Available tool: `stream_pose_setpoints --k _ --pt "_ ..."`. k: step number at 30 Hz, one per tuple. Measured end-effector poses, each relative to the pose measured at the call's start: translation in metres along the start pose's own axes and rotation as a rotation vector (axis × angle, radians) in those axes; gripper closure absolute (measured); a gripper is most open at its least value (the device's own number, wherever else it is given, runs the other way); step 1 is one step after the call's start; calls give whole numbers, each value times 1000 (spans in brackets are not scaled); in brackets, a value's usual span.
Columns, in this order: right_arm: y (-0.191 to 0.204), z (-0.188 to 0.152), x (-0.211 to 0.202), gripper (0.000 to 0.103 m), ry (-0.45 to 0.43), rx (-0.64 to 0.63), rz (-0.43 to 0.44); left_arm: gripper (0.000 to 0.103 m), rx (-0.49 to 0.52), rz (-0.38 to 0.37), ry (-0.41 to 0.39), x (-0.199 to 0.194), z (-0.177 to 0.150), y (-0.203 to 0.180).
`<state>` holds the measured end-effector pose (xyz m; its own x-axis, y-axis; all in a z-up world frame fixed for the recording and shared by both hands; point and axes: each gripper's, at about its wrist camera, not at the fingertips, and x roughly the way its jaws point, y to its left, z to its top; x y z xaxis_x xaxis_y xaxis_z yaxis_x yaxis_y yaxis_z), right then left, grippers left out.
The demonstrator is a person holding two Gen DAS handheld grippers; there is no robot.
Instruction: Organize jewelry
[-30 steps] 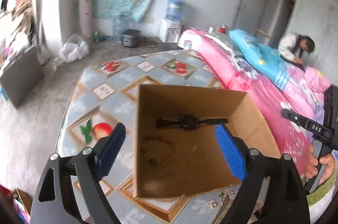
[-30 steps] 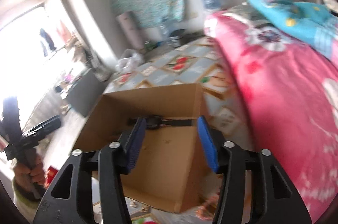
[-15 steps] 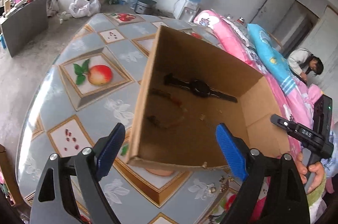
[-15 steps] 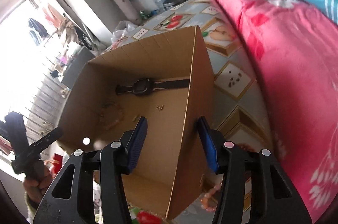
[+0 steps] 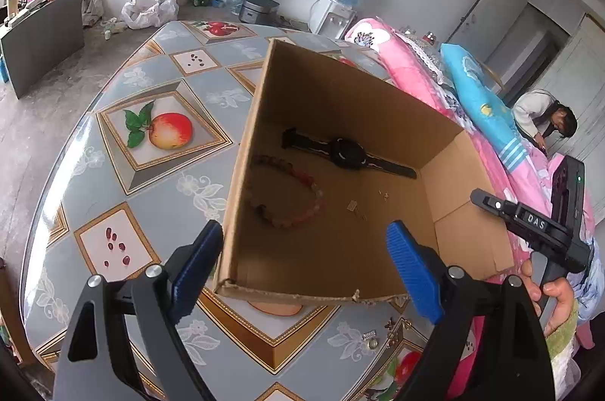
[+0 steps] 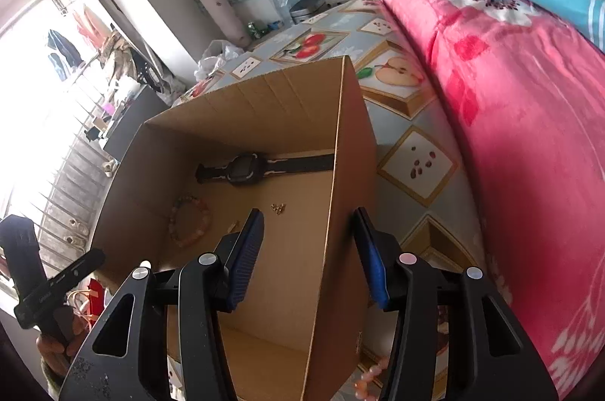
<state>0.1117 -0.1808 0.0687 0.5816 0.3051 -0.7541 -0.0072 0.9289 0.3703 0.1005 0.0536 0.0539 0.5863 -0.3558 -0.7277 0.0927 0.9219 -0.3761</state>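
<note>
An open cardboard box [image 5: 340,90] stands on the fruit-patterned table [image 5: 159,196]. On its floor lie a black watch [image 5: 346,153], a pinkish bead bracelet [image 5: 317,191] and tiny gold earrings [image 5: 385,195]. My left gripper [image 5: 306,261] is wide open at the box's near-left corner, one finger outside the left wall and the other above the inside. My right gripper [image 6: 308,249] straddles the box's right wall [image 6: 340,174]. Its jaws are half open, and the pads do not press the cardboard. The watch [image 6: 244,168] and bracelet [image 6: 173,223] also show in the right wrist view.
Small loose jewelry pieces [image 5: 370,338] lie on the table in front of the box, and a string of pink beads [image 6: 368,378] sits by its right corner. A pink quilt [image 6: 510,98] borders the table's right side. A person [image 5: 544,121] bends over beyond the bed.
Both grippers have come down and tilted toward the box. The right gripper moved over the box's right wall and its jaws narrowed a little. The left jaws kept their width.
</note>
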Motion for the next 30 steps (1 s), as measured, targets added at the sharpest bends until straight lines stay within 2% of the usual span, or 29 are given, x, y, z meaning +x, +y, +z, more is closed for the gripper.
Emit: stream_pose_setpoints --k 13,20,25,30 --pt "8 1 4 54 -12 -33 -47 17 14 10 -2 -1 -1 -1" --pt "4 -1 -4 52 -19 5 -11 16 3 -7 -19 -8 -1 5" --pt "6 -7 -27 36 -79 2 -56 16 6 6 -74 -27 -6 14" --pt "9 -13 -51 26 -132 -6 -118 16 -4 34 -115 -43 -14 28"
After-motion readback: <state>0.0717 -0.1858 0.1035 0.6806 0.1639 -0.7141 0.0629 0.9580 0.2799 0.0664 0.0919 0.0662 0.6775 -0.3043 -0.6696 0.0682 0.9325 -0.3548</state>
